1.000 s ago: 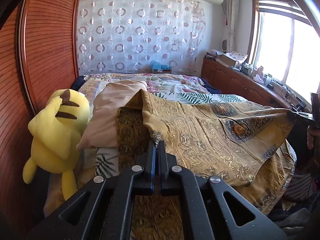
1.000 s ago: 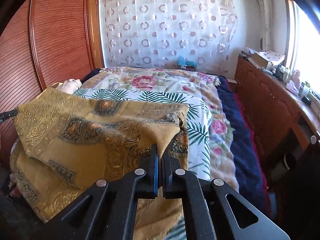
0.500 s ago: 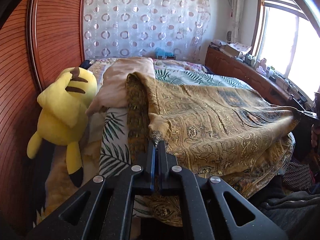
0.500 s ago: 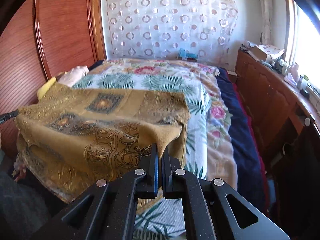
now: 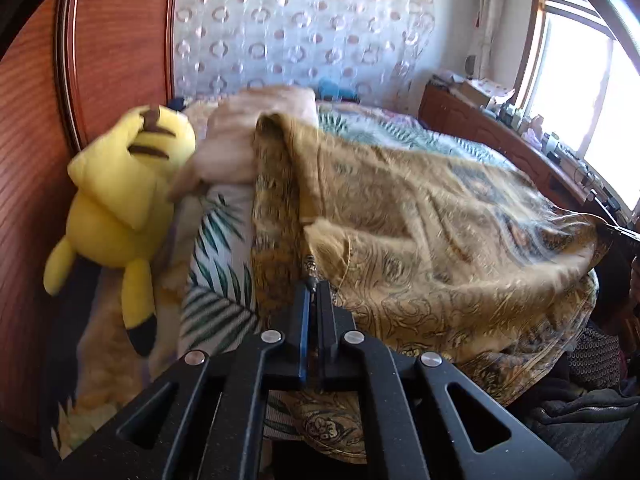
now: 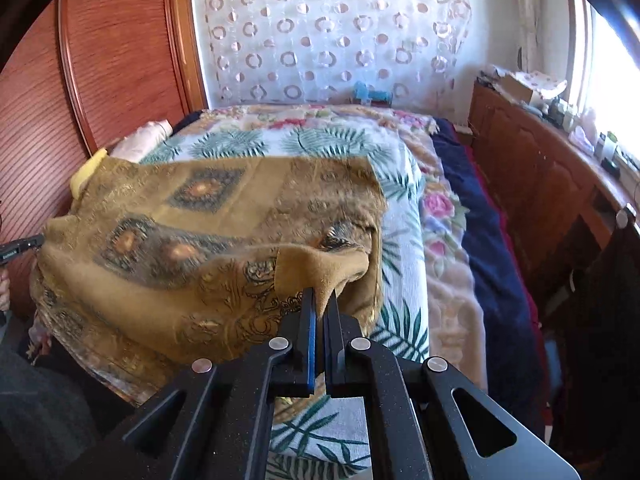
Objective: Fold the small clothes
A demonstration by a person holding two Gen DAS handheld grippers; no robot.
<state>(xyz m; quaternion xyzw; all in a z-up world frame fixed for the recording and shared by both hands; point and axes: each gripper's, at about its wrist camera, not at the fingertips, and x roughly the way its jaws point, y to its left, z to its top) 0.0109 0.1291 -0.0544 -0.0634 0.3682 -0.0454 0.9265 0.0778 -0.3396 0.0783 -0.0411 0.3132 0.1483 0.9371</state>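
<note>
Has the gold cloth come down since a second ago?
Yes. The gold cloth has sunk toward the leaf-print bedspread, uncovering more of it in the right wrist view.

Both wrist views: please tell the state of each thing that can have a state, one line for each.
Gold patterned cloth: doubled over on the bed, near corners lifted, partly hanging over the bed edge.
Left claw: shut on the cloth's left corner.
Right claw: shut on the cloth's right corner.
Yellow plush toy: slumped against the wooden panel beside the pillow.
Pillow: lying flat, its near end under the cloth.
</note>
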